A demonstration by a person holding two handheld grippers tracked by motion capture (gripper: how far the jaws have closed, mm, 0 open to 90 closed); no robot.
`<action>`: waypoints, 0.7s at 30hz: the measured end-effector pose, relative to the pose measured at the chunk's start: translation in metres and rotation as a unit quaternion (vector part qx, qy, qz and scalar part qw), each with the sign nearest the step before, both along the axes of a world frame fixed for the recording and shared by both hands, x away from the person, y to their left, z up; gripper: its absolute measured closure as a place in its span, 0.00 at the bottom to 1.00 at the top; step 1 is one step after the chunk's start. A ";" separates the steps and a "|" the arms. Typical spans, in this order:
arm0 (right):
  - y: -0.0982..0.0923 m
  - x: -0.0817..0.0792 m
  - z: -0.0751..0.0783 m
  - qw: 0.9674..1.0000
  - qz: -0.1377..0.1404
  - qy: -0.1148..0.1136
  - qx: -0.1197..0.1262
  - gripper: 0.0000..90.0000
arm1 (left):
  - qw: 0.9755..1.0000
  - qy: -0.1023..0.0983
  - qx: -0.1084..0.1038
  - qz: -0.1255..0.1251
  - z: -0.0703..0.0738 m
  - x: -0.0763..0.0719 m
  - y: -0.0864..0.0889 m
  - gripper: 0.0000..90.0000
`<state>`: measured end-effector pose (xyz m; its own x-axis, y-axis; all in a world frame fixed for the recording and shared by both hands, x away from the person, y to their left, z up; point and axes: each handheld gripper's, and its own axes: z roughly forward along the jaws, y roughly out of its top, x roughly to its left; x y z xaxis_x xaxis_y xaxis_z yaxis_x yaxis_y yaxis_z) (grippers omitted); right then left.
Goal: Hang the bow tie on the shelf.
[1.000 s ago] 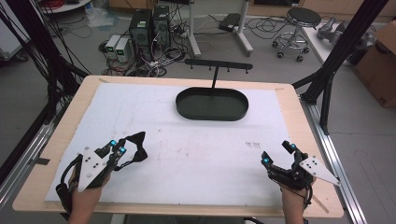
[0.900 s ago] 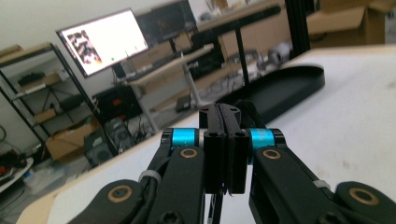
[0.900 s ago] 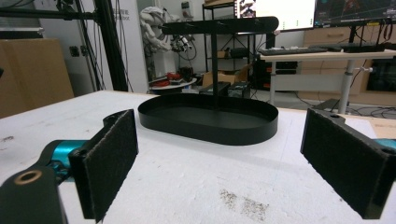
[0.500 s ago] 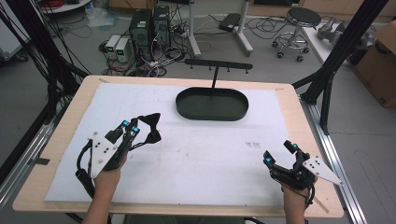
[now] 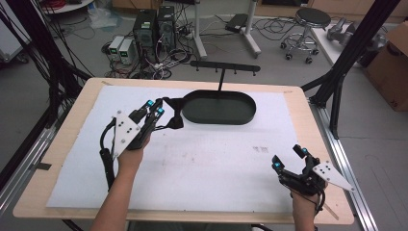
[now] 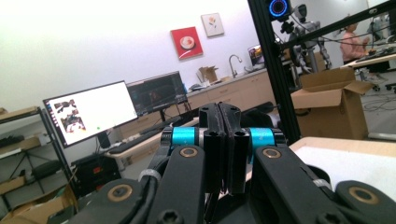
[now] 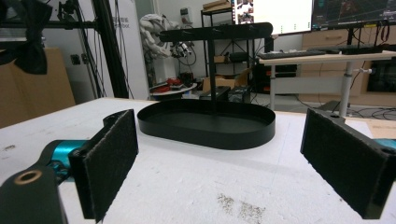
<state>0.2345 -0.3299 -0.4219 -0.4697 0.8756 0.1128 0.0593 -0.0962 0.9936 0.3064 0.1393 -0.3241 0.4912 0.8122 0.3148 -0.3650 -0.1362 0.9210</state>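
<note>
Left gripper [image 5: 155, 109] up over the left half of the bench [image 5: 57, 144], toward the far edge, jaws pressed together on a black bow tie [image 5: 174, 117]. Bow tie hanging off the jaw tips, just beside the left end of the black oval tray [image 5: 219, 118] (touching it or not: cannot tell from above). In the left gripper view, jaws [image 6: 222, 140] squeezed flat against each other, nothing of the cloth plainly seen past them.

Right gripper [image 5: 289, 158] low near the bench's near right corner, jaws spread wide apart, nothing between them. In the right gripper view [image 7: 219, 168], both padded jaws standing open over the white sheet [image 7: 196, 182], facing the tray [image 7: 208, 125] and its upright rack with a crossbar [image 7: 215, 31]; bow tie [image 7: 29, 39] dangling at the upper left.

Tray near the middle of the far edge, on the white sheet [image 5: 202, 163] covering most of the bench.

Faint printed marks on the sheet [image 5: 260, 149] right of centre, too small to read. No legible brand or label on either gripper, the tray or the bow tie.
</note>
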 end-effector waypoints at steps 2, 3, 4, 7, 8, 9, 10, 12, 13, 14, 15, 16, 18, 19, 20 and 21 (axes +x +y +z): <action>0.000 0.000 0.000 1.000 0.001 0.000 0.000 0.11 | 1.000 0.000 0.002 -0.004 0.002 0.007 -0.006 0.98; 0.000 0.000 0.000 1.000 0.000 0.002 0.001 0.11 | 1.000 0.000 0.004 -0.006 0.003 0.011 -0.009 0.98; 0.000 0.000 0.000 1.000 0.000 0.002 0.000 0.11 | 1.000 0.000 0.006 -0.008 0.004 0.014 -0.012 0.98; -0.001 0.001 -0.001 1.000 0.001 0.002 0.000 0.11 | 1.000 -0.001 0.014 -0.015 0.008 0.026 -0.021 0.98; 0.000 0.001 -0.001 1.000 0.001 0.003 0.001 0.11 | 1.000 -0.003 0.017 -0.017 0.009 0.030 -0.025 0.98; 0.000 0.001 -0.001 1.000 0.001 0.002 0.001 0.11 | 1.000 -0.002 0.021 -0.017 0.011 0.034 -0.028 0.98; -0.001 0.001 -0.001 1.000 0.001 0.001 0.001 0.11 | 1.000 -0.003 0.022 -0.019 0.013 0.039 -0.031 0.98; -0.001 0.001 -0.001 1.000 0.001 0.001 0.002 0.11 | 0.999 -0.004 0.026 -0.021 0.016 0.048 -0.037 0.98; -0.001 0.001 -0.001 1.000 0.000 0.003 0.003 0.11 | 0.999 -0.003 0.027 -0.023 0.017 0.053 -0.040 0.98; -0.001 0.001 -0.001 1.000 0.000 0.003 0.005 0.11 | 0.999 -0.003 0.030 -0.023 0.018 0.058 -0.043 0.98; -0.002 0.001 -0.001 1.000 0.000 0.004 0.004 0.11 | 0.999 -0.004 0.030 -0.022 0.019 0.063 -0.045 0.98; -0.002 0.000 -0.001 1.000 -0.001 0.005 0.004 0.11 | 0.999 -0.004 0.029 -0.022 0.020 0.067 -0.047 0.98; -0.002 0.001 -0.002 1.000 -0.001 0.004 0.004 0.11 | 0.999 -0.006 0.028 -0.024 0.021 0.077 -0.051 0.98; -0.002 0.001 -0.002 1.000 -0.001 0.003 0.002 0.11 | 0.999 -0.006 0.028 -0.024 0.021 0.082 -0.053 0.98; -0.002 0.002 -0.002 1.000 0.000 0.002 0.001 0.11 | 0.999 -0.006 0.029 -0.023 0.021 0.087 -0.055 0.98; -0.002 0.002 -0.002 1.000 -0.001 0.001 0.000 0.11 | 0.999 -0.004 0.030 -0.021 0.020 0.091 -0.056 0.98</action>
